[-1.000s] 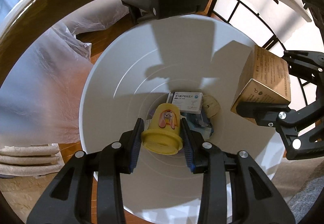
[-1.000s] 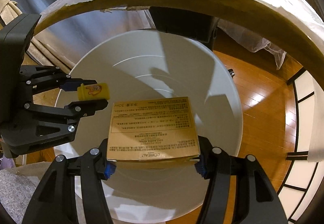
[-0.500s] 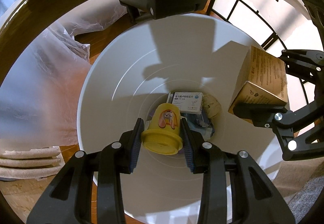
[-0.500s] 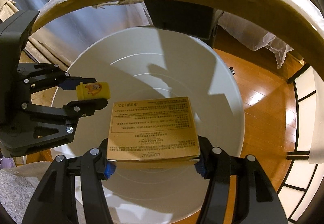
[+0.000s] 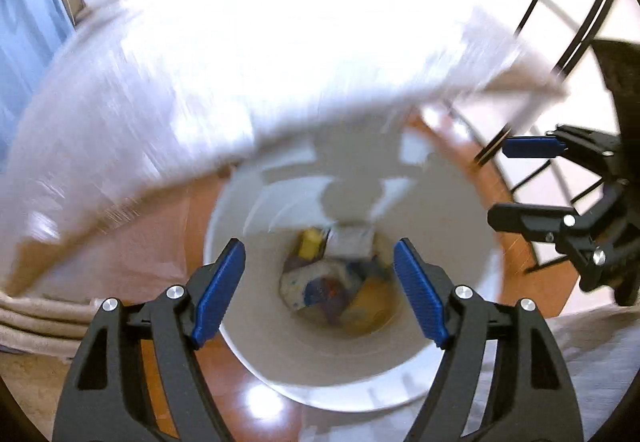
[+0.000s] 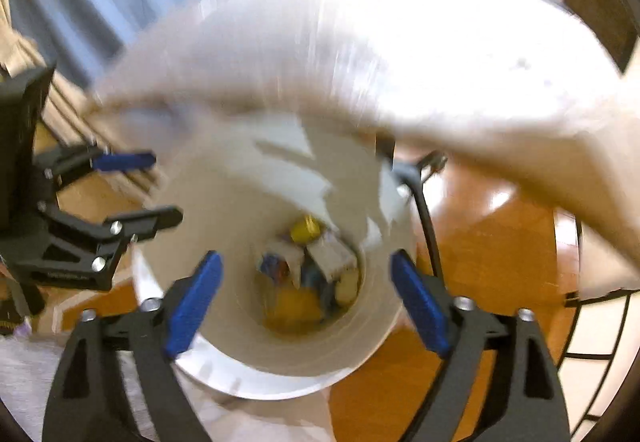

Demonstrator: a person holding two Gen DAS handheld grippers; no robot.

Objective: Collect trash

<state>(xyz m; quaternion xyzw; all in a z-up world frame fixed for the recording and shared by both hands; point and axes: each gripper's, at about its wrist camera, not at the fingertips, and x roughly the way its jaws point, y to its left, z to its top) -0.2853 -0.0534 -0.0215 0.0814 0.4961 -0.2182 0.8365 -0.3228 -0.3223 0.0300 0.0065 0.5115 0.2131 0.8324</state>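
Both my left gripper and right gripper are opening, empty, over the white bin mid-frame, where the trash looks light and crushable, so I'd pinch pieces gently across flat sides.

We see a glossy wooden floor carrying a white bin, upright. Blurred trash lies at the bin's bottom. A pale rug lies on the floor just beside the bin.

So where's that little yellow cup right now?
The yellow cup lies at the bottom of the white bin, left of a small white box in the left wrist view.
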